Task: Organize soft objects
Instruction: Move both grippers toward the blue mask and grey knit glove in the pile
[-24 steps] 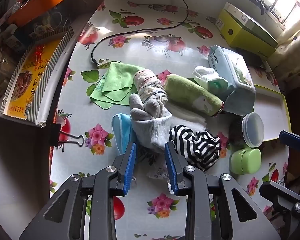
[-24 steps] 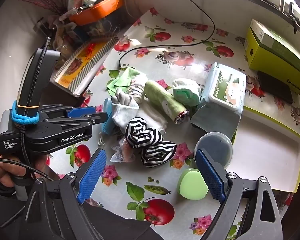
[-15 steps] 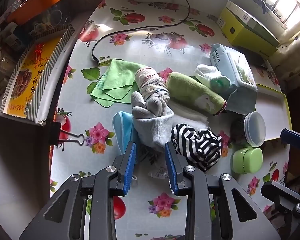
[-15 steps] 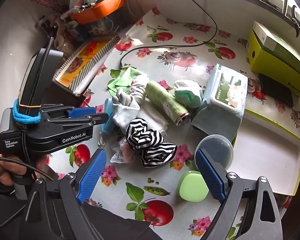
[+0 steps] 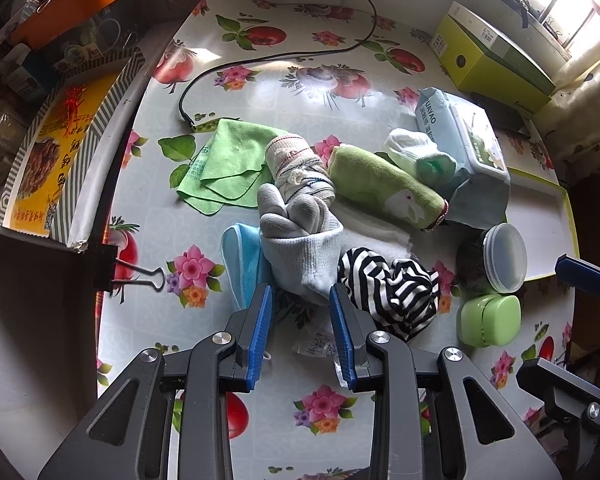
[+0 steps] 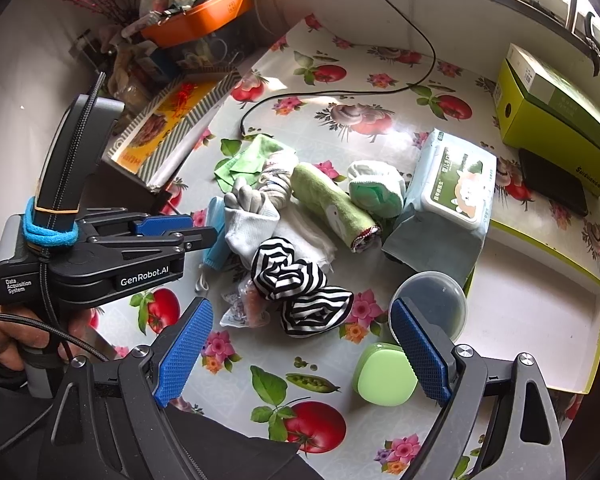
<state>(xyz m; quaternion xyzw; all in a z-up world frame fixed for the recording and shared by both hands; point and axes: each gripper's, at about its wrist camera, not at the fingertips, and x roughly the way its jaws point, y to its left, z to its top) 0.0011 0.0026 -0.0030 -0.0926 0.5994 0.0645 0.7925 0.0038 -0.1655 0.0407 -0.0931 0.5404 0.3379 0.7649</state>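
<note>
Left wrist view: the left gripper [image 5: 300,312] hovers low with its 2 blue pads a narrow gap apart, just short of the grey-white sock bundle [image 5: 300,240], gripping nothing. Striped cloth [image 5: 388,288] lies just right of that bundle, blue cloth [image 5: 240,264] just left, green towel roll [image 5: 384,188] behind it. The right gripper [image 6: 300,344] is spread wide above the striped cloth, holding nothing.

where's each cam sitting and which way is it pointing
Left wrist: on the left claw, looking forward and down at the grey-white sock bundle just past its blue fingers; the right claw's tip shows at the right edge.
Right wrist: on the right claw, facing the table pile; the left claw and the hand holding it show at left.
Shared: striped cloth, green case.
</note>
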